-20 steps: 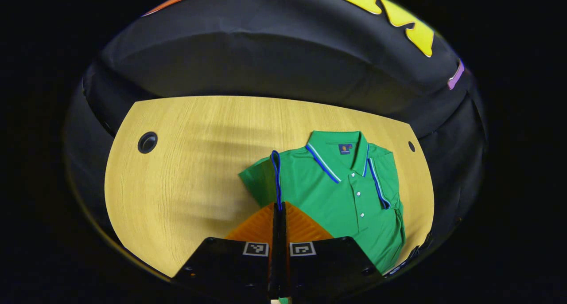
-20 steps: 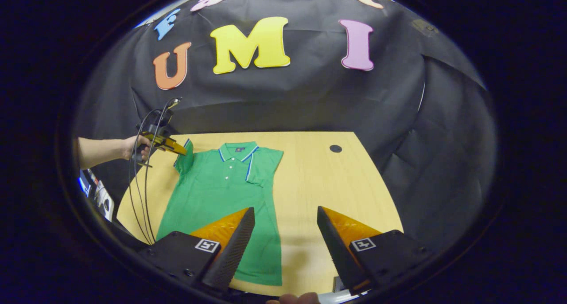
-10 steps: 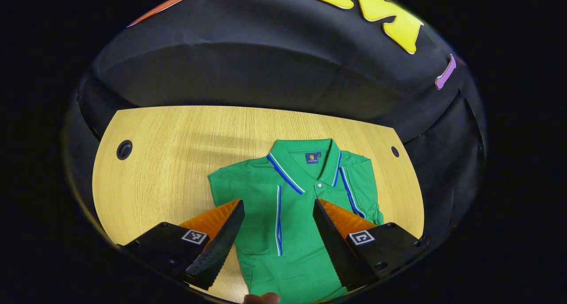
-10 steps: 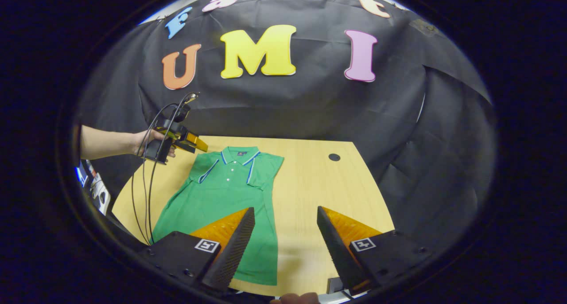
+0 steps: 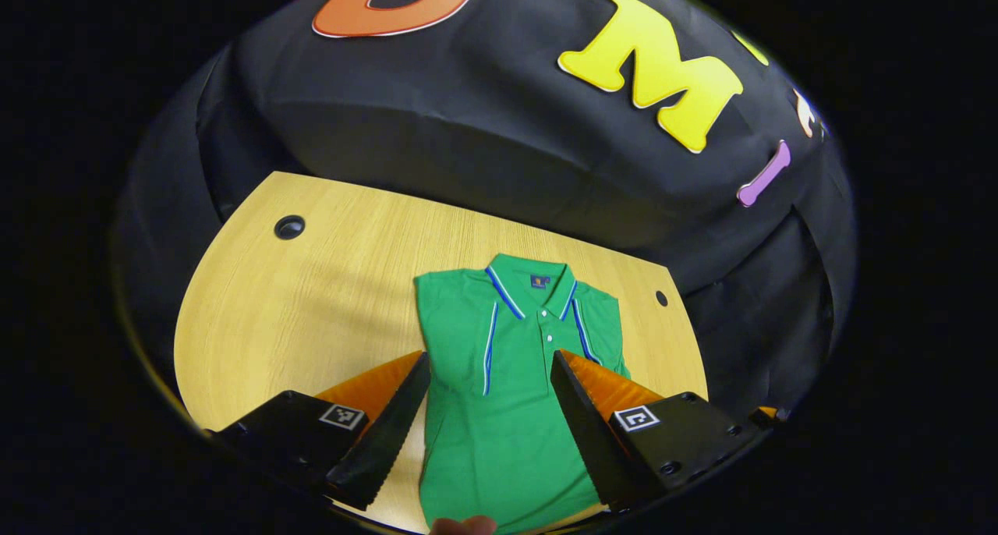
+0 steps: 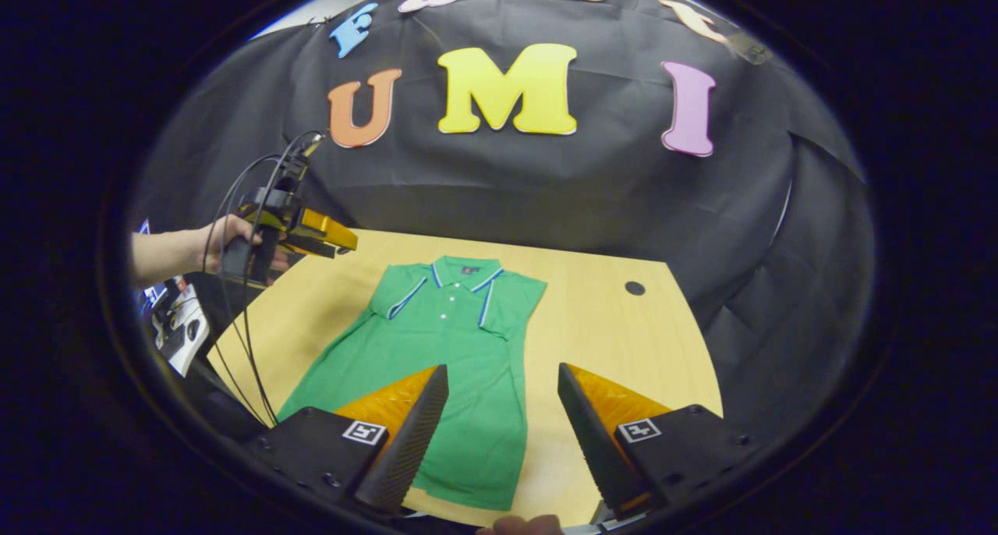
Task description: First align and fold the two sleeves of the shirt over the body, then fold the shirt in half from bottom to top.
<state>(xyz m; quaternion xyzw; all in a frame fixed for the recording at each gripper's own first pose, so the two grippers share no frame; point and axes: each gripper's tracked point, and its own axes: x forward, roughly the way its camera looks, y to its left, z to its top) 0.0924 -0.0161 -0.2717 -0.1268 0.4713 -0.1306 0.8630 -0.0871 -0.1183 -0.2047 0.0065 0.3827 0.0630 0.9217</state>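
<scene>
Green shirt is laid flat toward the table's back edge, sleeves folded in. Both grippers are held spread, empty. An uneven hem grasp would likely skew the fold.

- A light wood-grain table with a rounded edge carries everything; two small round dark holes sit near its far corners.
- A green polo shirt with blue-and-white trim lies flat on it, collar toward the wall, both sleeves folded over the body.
</scene>
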